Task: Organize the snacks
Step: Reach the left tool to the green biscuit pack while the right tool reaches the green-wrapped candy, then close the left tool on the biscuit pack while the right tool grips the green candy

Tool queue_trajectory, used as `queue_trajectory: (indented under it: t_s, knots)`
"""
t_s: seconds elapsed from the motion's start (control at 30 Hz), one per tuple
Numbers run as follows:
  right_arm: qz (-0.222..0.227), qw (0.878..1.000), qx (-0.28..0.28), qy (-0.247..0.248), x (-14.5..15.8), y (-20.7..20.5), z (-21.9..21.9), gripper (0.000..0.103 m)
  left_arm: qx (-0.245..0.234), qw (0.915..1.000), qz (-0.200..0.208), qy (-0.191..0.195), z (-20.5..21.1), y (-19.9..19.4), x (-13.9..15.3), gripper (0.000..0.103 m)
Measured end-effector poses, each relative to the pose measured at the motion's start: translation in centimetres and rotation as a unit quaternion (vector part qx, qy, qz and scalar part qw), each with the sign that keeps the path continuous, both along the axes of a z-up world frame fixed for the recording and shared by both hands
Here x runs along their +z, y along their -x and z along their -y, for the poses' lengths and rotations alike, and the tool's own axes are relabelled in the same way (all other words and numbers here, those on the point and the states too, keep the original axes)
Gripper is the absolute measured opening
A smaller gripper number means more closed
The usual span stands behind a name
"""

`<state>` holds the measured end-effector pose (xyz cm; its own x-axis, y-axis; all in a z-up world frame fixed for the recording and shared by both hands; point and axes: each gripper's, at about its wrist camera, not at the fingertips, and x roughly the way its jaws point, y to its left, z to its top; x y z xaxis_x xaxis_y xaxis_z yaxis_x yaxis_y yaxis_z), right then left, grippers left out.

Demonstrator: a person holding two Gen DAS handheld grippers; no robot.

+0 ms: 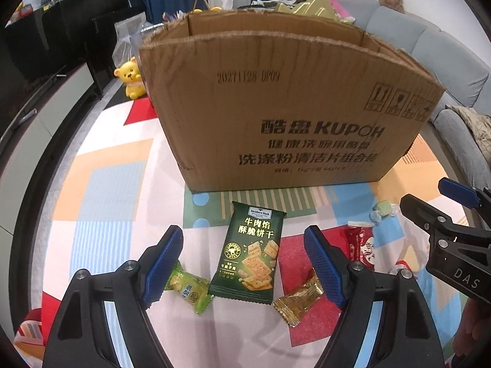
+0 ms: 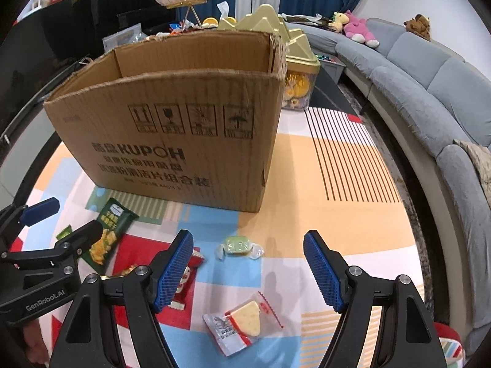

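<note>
The snacks lie loose on a patterned cloth [image 2: 307, 184] in front of an open cardboard box [image 1: 276, 107]. A dark green cracker packet [image 1: 249, 253] sits between the spread fingers of the left gripper [image 1: 245, 266], with a light green candy [image 1: 188, 289] at its left side and a gold-wrapped sweet [image 1: 299, 302] at its right. The right gripper [image 2: 248, 270] hangs with its fingers wide and empty above a clear pack holding a pale wedge [image 2: 242, 322]; a green twist-wrapped candy [image 2: 239, 246] lies just beyond, and a red packet [image 2: 185, 282] shows behind its left finger
</note>
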<state>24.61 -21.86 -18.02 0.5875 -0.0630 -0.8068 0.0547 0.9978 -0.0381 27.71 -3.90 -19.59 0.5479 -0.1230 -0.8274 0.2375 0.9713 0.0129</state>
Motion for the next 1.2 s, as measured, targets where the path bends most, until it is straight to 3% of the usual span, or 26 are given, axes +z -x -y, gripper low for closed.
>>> queue_trajectory:
  t_s: [0.7,0.9,1.2]
  knots:
    - [-0.030,1.000,0.003,-0.004,-3.5,-1.7,0.9,0.074,-0.002,0.9996,-0.028,0.002,-0.4,-2.0,-4.0,0.080]
    - [-0.038,0.999,0.006,-0.006,-4.3,-2.3,0.8,0.066,0.009,0.9996,-0.023,-0.012,-0.8,-2.1,-4.7,0.078]
    - [-0.043,0.999,0.008,-0.011,-4.9,-2.4,1.0,0.064,0.007,0.9997,-0.022,-0.008,-1.0,-2.6,-4.6,0.078]
